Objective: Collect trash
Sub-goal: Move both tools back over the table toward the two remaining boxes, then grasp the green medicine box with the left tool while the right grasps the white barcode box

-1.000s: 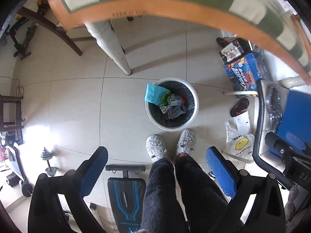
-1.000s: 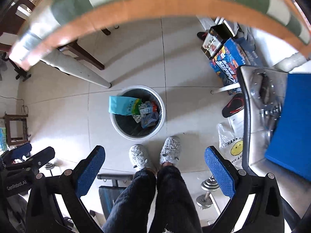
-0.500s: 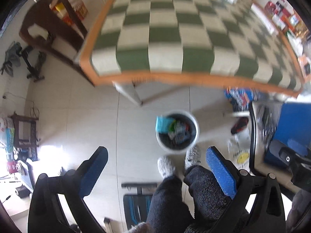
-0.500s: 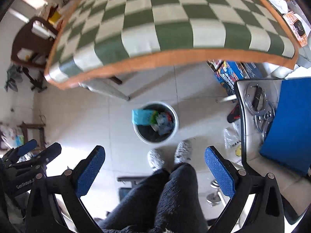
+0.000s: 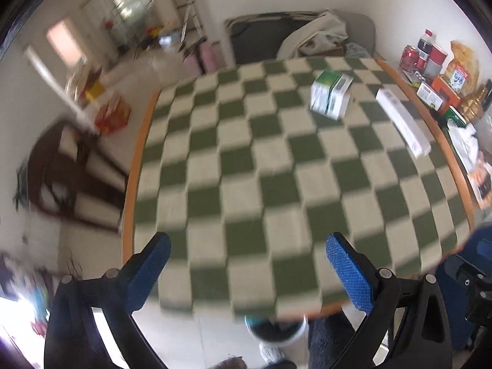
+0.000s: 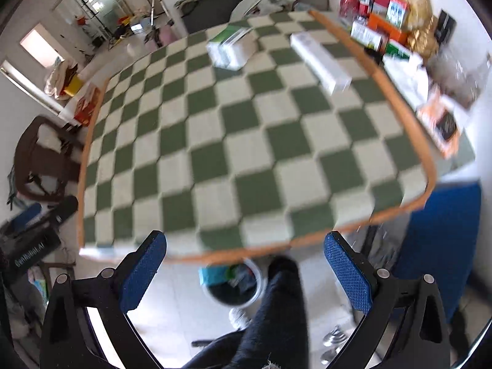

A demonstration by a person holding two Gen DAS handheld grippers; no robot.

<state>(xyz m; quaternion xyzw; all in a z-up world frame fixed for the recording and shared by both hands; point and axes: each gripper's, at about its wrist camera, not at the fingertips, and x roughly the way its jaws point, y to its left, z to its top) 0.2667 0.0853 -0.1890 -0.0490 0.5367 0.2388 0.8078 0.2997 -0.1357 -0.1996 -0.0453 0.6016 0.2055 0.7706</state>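
Trash, left wrist view: green-and-white carton [image 5: 330,94] lies on the checkered table [image 5: 246,166] toward its far right corner; long white box [image 5: 402,123] lies along the right edge, just beside the orange rim.
Bin, left wrist view: white trash bin [image 5: 278,329] stands on the floor under the near edge of the table, partly hidden by it; contents too blurred to name.
Left gripper: left gripper [image 5: 247,272] hangs above the near edge of the table, its 2 blue-padded fingers [image 5: 349,272] spread wide with nothing between them.
Beyond the right edge, left wrist view: groceries [image 5: 436,70], namely cans, a bottle and packets, crowd a surface past the rim.
Person, left wrist view: dark trouser leg [image 5: 329,341] and a grey slipper [image 5: 270,352] show beside the bin.

Trash, right wrist view: green-and-white carton [image 6: 232,49] sits near the far edge of the table [image 6: 246,141]; long white box [image 6: 319,61] lies near the far right corner, apart from the carton.
Bin, right wrist view: white trash bin [image 6: 233,286] on the floor just past the near edge, a teal packet [image 6: 212,275] poking over its rim.
Right gripper: right gripper [image 6: 244,270] hovers at the near edge, blue pads [image 6: 143,272] held far apart, empty.
Left side, right wrist view: brown wooden chair [image 6: 43,160] stands by the left edge of the table.
Person, right wrist view: dark trouser leg [image 6: 276,316] runs down beside the bin.
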